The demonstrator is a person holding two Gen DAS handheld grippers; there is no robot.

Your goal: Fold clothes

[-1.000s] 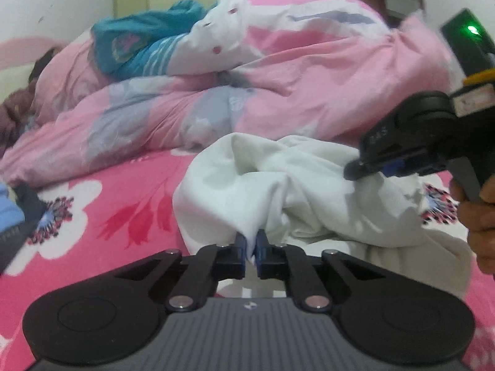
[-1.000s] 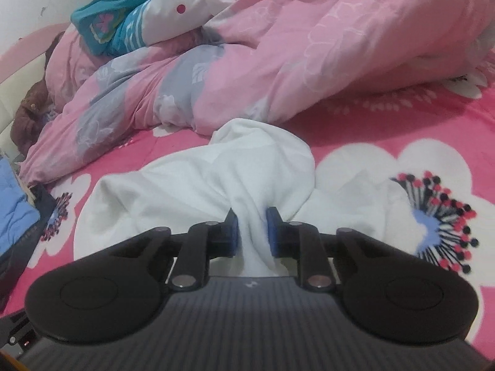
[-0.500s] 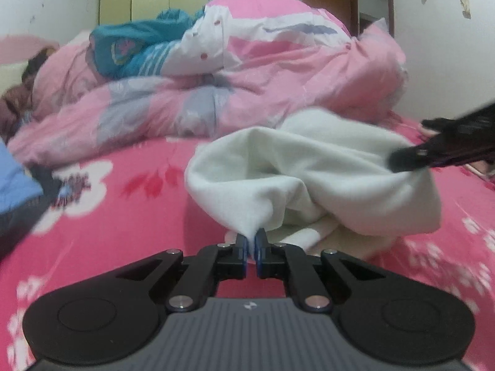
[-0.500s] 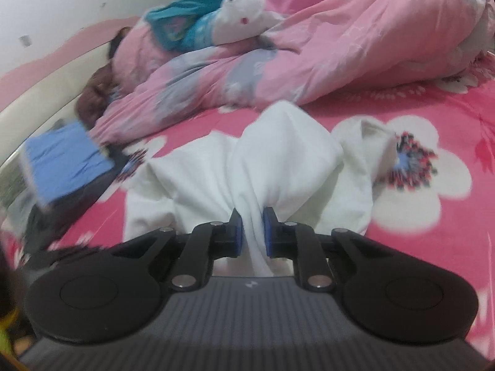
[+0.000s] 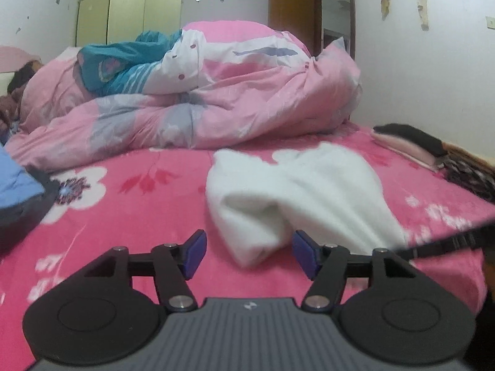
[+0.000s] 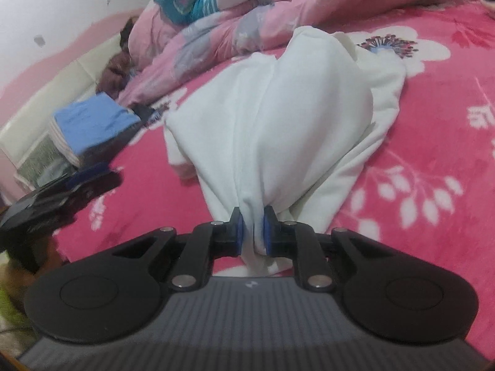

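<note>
The left tongs [image 5: 249, 252] stand wide, their jaws having just been opening; a drooping corner of the white garment [image 5: 297, 191] hangs between the blue pads [image 5: 195, 249] but neither pad presses on it, so that end is free. The right tongs [image 6: 253, 232] are narrow and clamped on a gathered bunch of the same white garment [image 6: 294, 117], the cloth pinched right at the fingertips with a tail hanging below them. From the right tongs the garment runs straight ahead and away, its long axis along the line the tongs point, swelling into a raised hump before tapering to loose edges lying flat on the pink flowered bed [image 6: 433, 154]. From the left tongs it lies just ahead and a little to the right, so the nearest free corner is within the left jaws' reach, and I judge the left hand the one to take the next hold while the right keeps its end. To the left of the right tongs the left tongs show as a dark blur, and beyond them sits a stack of folded clothes [image 6: 89, 123]. Farthest off, a heaped pink duvet [image 5: 201, 102] lies across the bed.
</note>
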